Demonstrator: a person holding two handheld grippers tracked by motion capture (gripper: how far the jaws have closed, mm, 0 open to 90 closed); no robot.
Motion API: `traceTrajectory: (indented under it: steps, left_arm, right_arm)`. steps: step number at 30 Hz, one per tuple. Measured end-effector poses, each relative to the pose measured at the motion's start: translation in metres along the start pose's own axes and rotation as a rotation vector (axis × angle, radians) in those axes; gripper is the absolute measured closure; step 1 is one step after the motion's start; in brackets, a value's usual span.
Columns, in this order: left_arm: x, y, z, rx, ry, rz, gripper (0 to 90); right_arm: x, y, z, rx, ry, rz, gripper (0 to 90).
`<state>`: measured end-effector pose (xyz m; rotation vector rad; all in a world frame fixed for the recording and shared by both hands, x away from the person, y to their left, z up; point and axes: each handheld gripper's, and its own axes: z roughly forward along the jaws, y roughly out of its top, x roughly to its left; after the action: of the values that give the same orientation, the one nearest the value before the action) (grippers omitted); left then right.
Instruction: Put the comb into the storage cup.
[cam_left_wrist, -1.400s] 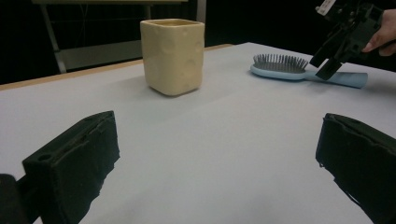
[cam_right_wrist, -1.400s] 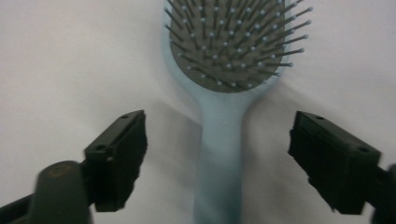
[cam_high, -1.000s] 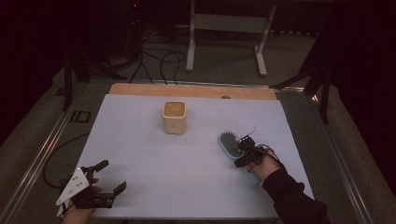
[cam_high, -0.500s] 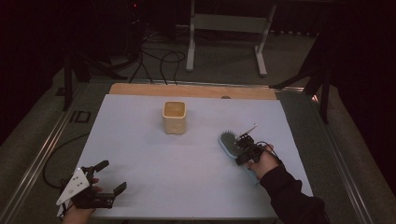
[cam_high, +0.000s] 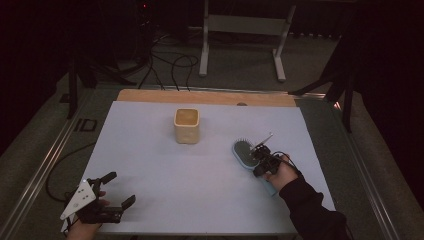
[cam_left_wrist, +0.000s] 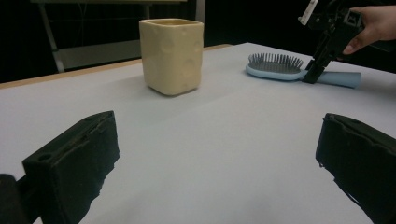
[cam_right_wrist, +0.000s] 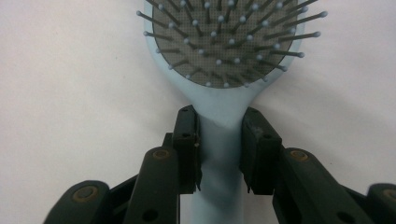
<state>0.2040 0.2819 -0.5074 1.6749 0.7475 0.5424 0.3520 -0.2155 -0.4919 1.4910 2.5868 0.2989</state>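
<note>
Since the earlier frame the right gripper (cam_right_wrist: 219, 149) has kept its place over the hairbrush (cam_high: 249, 155), and its jaws have just been closing; they now sit against both sides of the pale blue neck, just below the bristled head, clamped on it. The hairbrush lies flat on the white table (cam_high: 200, 190), bristles up, head toward eleven o'clock and handle toward five o'clock under the person's right hand (cam_high: 280, 172). At about ten o'clock from it, well apart, stands the yellow cup (cam_high: 187, 125), upright. The left gripper (cam_high: 114, 192) rests near the table's front left corner, jaws wide apart with nothing between them, the cup at its one o'clock.
</note>
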Motion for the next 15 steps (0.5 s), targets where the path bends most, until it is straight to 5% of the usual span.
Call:
traceTrajectory:
  steps: [15]
  left_arm:
    - [0.0, 0.0, 0.0, 0.002, 0.001, -0.001, 0.0]
  right_arm:
    - [0.005, -0.004, -0.011, -0.157, 0.036, -0.007, 70.4]
